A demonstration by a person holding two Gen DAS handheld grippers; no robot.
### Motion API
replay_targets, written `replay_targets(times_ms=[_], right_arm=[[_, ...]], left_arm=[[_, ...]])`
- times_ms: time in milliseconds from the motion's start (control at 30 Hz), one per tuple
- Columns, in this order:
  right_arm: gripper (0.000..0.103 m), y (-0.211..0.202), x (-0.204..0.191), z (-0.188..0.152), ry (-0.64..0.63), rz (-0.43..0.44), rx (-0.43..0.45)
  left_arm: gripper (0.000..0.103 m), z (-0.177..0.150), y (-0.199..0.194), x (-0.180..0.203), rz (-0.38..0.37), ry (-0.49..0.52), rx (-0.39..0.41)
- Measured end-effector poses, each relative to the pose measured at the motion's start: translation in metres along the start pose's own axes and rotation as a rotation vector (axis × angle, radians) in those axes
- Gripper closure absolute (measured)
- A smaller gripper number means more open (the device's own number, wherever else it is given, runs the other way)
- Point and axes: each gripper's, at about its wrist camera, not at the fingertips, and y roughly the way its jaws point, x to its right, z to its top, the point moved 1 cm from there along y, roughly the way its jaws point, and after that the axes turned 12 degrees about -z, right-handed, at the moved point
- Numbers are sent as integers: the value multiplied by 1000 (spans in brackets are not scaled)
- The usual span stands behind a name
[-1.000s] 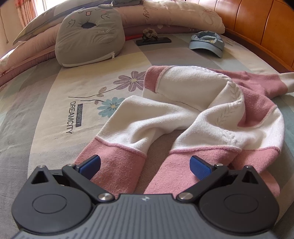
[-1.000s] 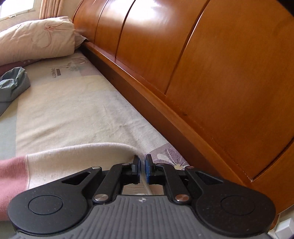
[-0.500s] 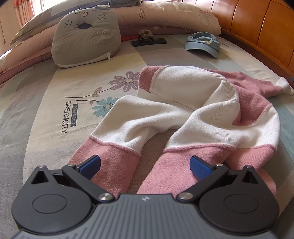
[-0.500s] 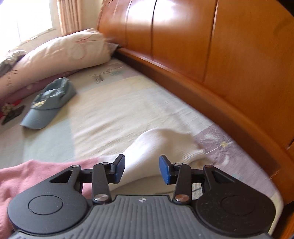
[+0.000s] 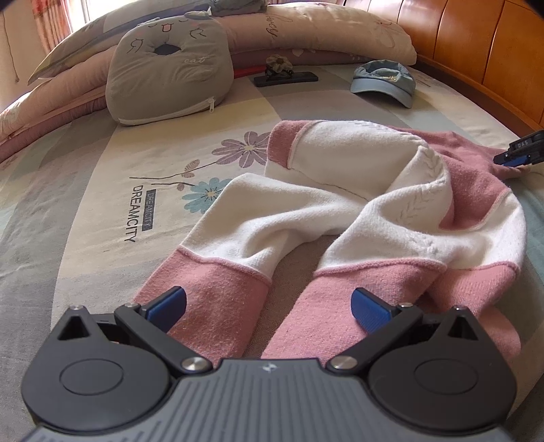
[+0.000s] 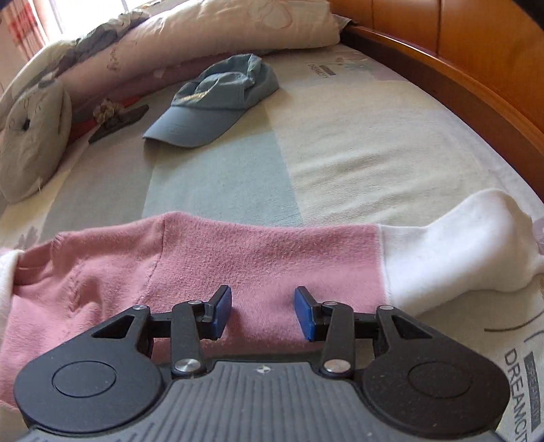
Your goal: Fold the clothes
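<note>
A pink and white sweater (image 5: 357, 204) lies crumpled on the bed, its two pink lower parts nearest the left wrist camera. My left gripper (image 5: 268, 306) stands wide open just above those pink parts, with nothing between its fingers. In the right wrist view one sleeve (image 6: 258, 258) stretches flat to the right, pink with a white cuff end (image 6: 455, 251). My right gripper (image 6: 263, 312) is open over the pink stretch of that sleeve, holding nothing. Its blue fingertip (image 5: 513, 158) shows at the right edge of the left wrist view.
A blue cap (image 6: 217, 98) lies beyond the sleeve. A grey cat cushion (image 5: 170, 71), a dark flat object with a hair tie (image 5: 285, 76) and long pillows (image 5: 323, 30) line the far side. A wooden bed frame (image 6: 459, 74) runs along the right.
My right gripper opened, let go of the sleeve's white cuff and swung left, off the wooden frame and over the sleeve's pink part. The left gripper stayed open and barely shifted.
</note>
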Motion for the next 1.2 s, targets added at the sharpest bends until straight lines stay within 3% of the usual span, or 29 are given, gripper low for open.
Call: replay_targets(times_ms=[133, 300, 500, 567, 700, 833, 1033, 1200], right_arm=[[53, 28, -24, 11, -75, -68, -9], [43, 48, -33, 33, -57, -85, -2], [41, 27, -32, 26, -5, -54, 13], [41, -1, -35, 13, -10, -14, 42], [28, -59, -38, -26, -52, 73, 78], [18, -103, -51, -77, -97, 159, 71], [17, -122, -80, -149, -113, 191, 12], [17, -122, -97, -175, -56, 206, -19]], left_arm=[[1, 0, -1, -1, 10, 1, 3], [1, 0, -4, -4, 10, -1, 20], [1, -8, -10, -12, 9, -10, 31], [1, -11, -13, -15, 20, -5, 35], [1, -15, -17, -21, 39, 3, 50], [1, -17, -5, -25, 73, 75, 55], [1, -13, 36, -20, 111, 182, 5], [1, -1, 59, -18, 162, 216, 7]])
